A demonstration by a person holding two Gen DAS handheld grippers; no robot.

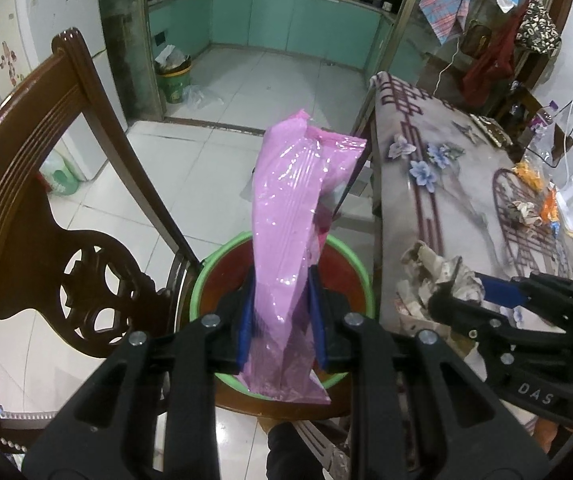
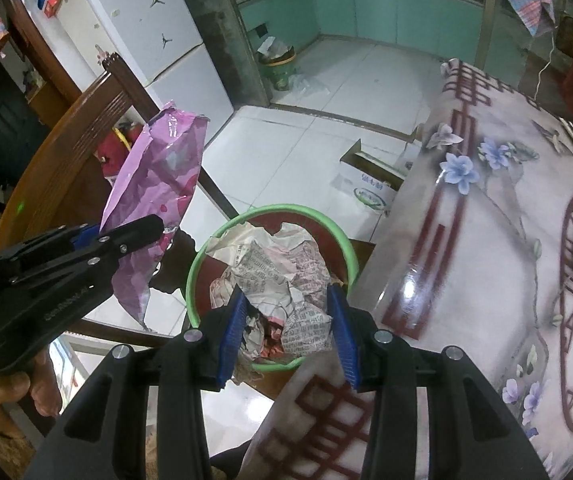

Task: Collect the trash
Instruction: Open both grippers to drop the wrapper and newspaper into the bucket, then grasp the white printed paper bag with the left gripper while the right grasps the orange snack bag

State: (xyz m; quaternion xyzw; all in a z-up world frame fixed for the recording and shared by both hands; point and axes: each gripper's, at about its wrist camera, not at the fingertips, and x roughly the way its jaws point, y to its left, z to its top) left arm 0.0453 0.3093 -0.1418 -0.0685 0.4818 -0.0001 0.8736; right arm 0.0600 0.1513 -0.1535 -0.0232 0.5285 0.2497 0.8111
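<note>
We have the left gripper [image 1: 280, 316] pinched tight on a pink plastic wrapper [image 1: 294, 216], its blue pads pressed flat against both faces of the film. The wrapper stands up from the jaws toward twelve o'clock in the left wrist view, and its lower end hangs over the green-rimmed basin [image 1: 202, 280] sitting on the seat of the wooden chair [image 1: 18, 200].

Our right gripper [image 2: 286, 320] is clamped on a crumpled newspaper wad [image 2: 286, 268], the jaws held partly apart by the bulk of the paper. In the right wrist view the wad sits directly over the basin's mouth, with the green rim [image 2: 194, 268] showing around it from nine through three o'clock.

We judge the task to be mid-way: both pieces are lifted and positioned above the basin, but neither is released. How much is already inside the basin we cannot tell, since wrapper and wad cover most of its red interior.

More remains on the table [image 1: 466, 184] at three o'clock: crumpled paper [image 1: 522, 210] and orange scraps [image 1: 530, 172] near the far edge. Farther off, at eleven o'clock by the kitchen doorway, a green bin [image 1: 172, 80] stands already stuffed with paper.
</note>
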